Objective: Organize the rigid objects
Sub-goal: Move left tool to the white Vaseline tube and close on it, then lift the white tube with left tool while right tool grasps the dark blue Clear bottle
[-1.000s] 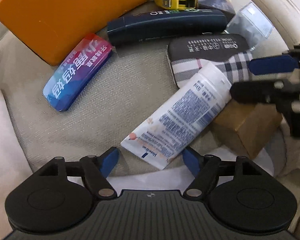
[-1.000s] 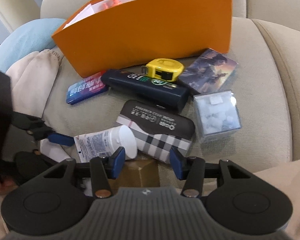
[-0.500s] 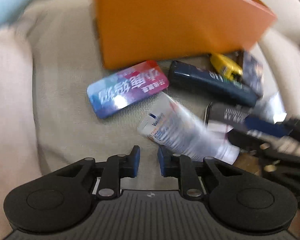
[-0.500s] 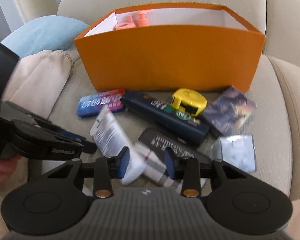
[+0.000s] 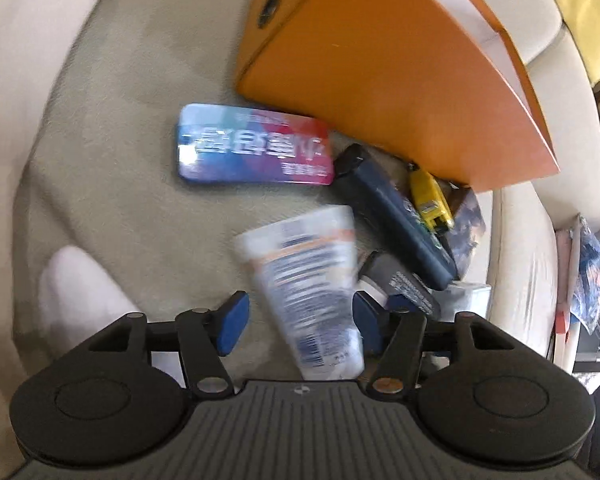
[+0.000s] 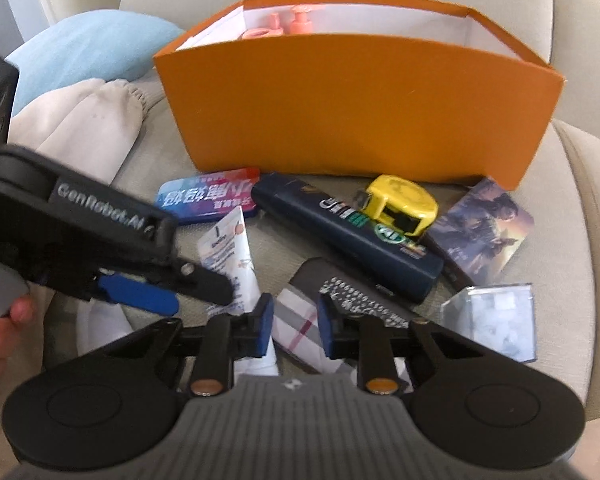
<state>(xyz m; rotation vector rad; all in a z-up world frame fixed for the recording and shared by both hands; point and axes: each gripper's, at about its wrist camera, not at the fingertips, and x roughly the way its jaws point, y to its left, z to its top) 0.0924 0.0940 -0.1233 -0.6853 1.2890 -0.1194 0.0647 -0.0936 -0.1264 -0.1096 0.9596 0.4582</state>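
Observation:
A white lotion tube [image 5: 308, 280] lies on the sofa cushion between the fingers of my left gripper [image 5: 299, 326]. The jaws are opening; a gap shows on the tube's left side. In the right wrist view the left gripper [image 6: 198, 298] reaches in from the left over the same tube [image 6: 228, 256]. My right gripper [image 6: 296, 328] hovers over the plaid end of a black glasses case [image 6: 340, 292]. Its jaws are closing to a narrow gap with the plaid corner between them, and I see no firm pinch. The orange box [image 6: 356, 108] stands behind.
In front of the box lie a blue-red tin [image 6: 208, 200], a dark blue bottle [image 6: 348, 236], a yellow tape measure [image 6: 400, 204], a card pack [image 6: 484, 232] and a clear plastic box [image 6: 496, 320]. Pink bottles [image 6: 292, 26] stand inside the box. A cream cloth [image 6: 80, 128] and blue cushion [image 6: 84, 52] lie left.
My left gripper shut, rolled and reopened, and the tube swung round to point away from it. My right gripper narrowed and shifted from the gold box to the plaid case.

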